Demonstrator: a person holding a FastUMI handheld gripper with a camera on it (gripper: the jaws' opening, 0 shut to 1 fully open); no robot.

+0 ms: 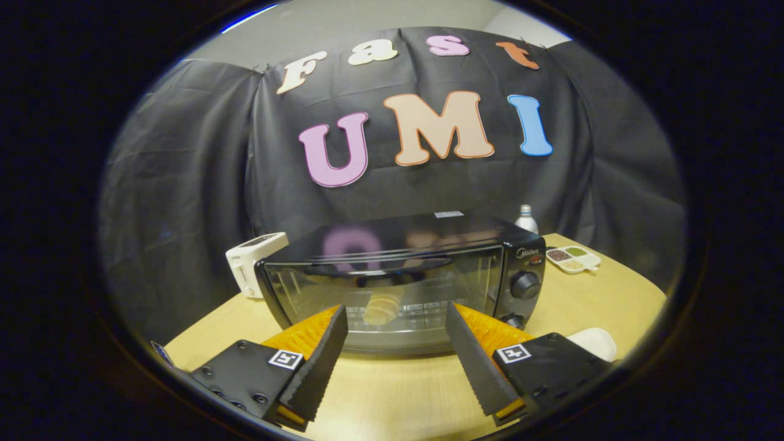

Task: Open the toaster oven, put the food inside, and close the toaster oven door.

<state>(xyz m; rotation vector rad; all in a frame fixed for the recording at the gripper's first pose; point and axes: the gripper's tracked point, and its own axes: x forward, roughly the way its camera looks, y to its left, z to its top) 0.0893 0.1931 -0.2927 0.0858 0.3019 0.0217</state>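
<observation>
**Toaster oven shut, food inside**

Toaster oven (404,275), a black box with a glass door, stands closed on the light wooden table (398,386) just ahead of the gripper (397,321). Its jaws are apart and empty. A pale bread roll (383,306) lies on the rack behind the glass.

Black toaster oven (398,269), pale wooden table (612,300), white plate (594,341).
</observation>
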